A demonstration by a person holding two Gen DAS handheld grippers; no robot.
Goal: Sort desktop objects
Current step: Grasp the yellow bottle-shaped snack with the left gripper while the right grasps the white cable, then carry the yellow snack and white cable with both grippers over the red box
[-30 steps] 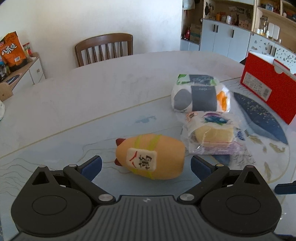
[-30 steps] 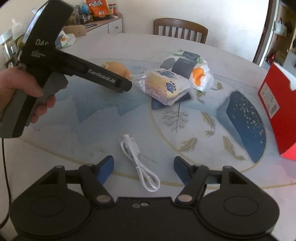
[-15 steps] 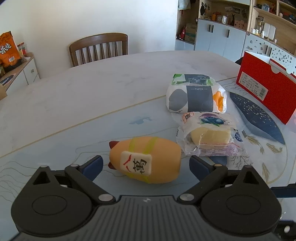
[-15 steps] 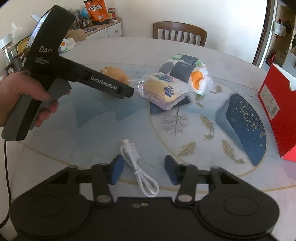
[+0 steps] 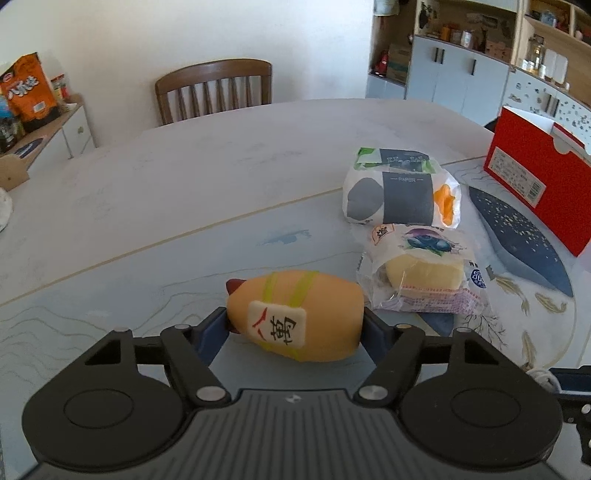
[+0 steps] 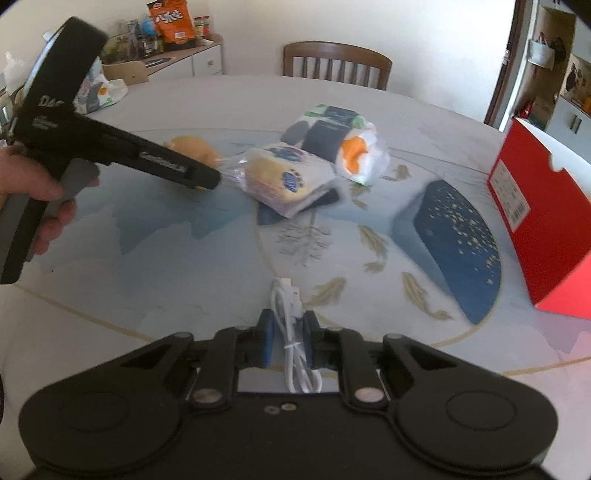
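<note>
Left gripper jaws clamped on the orange squishy toy lying on the table just beside the wrapped bread; right gripper jaws pinched on the white cable — red box well apart at the right.

Home dining room. Round marble-look table with wooden dining chair, sideboard holding snack bags. Wall cabinets and open shelving stocked with household items.
</note>
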